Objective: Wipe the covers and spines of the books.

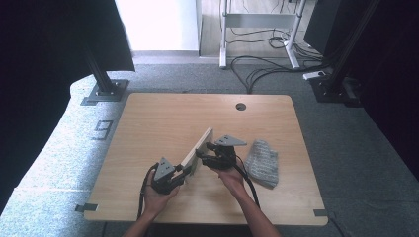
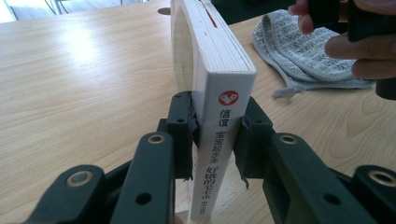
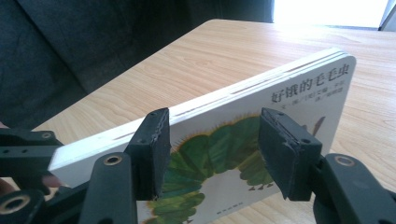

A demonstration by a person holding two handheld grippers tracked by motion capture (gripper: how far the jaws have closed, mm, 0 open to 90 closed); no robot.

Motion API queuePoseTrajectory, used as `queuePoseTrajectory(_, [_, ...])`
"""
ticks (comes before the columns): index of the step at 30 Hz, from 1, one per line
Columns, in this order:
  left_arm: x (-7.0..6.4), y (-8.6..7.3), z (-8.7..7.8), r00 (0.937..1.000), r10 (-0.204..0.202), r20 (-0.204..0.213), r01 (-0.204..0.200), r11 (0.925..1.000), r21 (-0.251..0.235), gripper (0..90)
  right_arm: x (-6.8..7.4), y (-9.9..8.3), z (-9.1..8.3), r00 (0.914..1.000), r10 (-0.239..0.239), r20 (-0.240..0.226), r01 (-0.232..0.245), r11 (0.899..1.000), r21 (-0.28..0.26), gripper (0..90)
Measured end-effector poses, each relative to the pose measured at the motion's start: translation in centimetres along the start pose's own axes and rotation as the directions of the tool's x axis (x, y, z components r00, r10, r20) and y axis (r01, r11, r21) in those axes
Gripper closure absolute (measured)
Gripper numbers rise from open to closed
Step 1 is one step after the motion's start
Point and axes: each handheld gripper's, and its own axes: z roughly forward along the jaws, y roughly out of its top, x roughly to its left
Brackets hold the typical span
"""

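A white board book (image 1: 197, 148) with a green caterpillar on its cover (image 3: 280, 88) stands on edge on the wooden table (image 1: 163, 123), running diagonally from near left to far right. My left gripper (image 1: 184, 170) is shut on the near end, its jaws pressing both sides of the spine (image 2: 224, 116) with red logo and printed characters. My right gripper (image 1: 201, 152) is at the book's right face, open, its two pads spread wide in front of the cover (image 3: 219, 140). Whether the pads touch the cover is unclear.
A crumpled grey cloth (image 1: 262, 163) lies on the table right of the right hand, also visible beyond the book (image 2: 299, 51). A round cable hole (image 1: 240, 106) is near the table's far edge. Stand bases and cables are on the floor behind.
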Motion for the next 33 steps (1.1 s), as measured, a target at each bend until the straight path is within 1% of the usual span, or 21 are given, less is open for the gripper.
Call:
queuePoseTrajectory(3, [0.02, 0.0, 0.0, 1.0, -0.001, 0.0, 0.001, 1.0, -0.001, 70.9, 0.18, 0.15, -0.01, 1.0, 0.009, -0.005, -0.009, 1.0, 0.008, 42.9])
queuePoseTrajectory(6, [0.04, 0.01, -0.01, 1.0, -0.002, 0.0, 0.002, 1.0, 0.0, 70.9, 0.17, 0.19, 0.02, 0.9995, 0.027, -0.013, -0.027, 1.0, 0.007, 42.5])
queuePoseTrajectory(14, [-0.03, 0.0, 0.0, 1.0, -0.002, 0.003, 0.002, 1.0, 0.0, 70.7, 0.21, 0.2, -0.03, 0.9993, 0.036, -0.008, -0.036, 0.999, 0.005, 41.8])
queuePoseTrajectory(17, [-0.13, -0.01, 0.05, 1.0, -0.001, 0.005, 0.001, 1.0, -0.002, 70.5, 0.19, 0.28, -0.12, 0.9988, 0.048, -0.012, -0.048, 0.999, 0.002, 41.0])
queuePoseTrajectory(28, [-0.21, -0.04, 0.05, 1.0, -0.001, 0.002, 0.001, 1.0, -0.003, 70.3, 0.26, 0.73, -0.12, 0.9988, 0.049, 0.007, -0.049, 0.999, 0.005, 38.5])
queuePoseTrajectory(31, [-0.27, -0.04, 0.07, 1.0, 0.002, 0.006, -0.002, 1.0, -0.004, 70.2, 0.13, 0.92, -0.1, 0.9979, 0.063, 0.009, -0.064, 0.998, 0.006, 37.3])
queuePoseTrajectory(33, [-0.6, -0.05, 0.13, 0.9999, 0.015, 0.004, -0.015, 0.9999, -0.007, 69.9, 0.03, 1.02, -0.05, 0.9973, 0.072, 0.012, -0.072, 0.997, 0.01, 37.0])
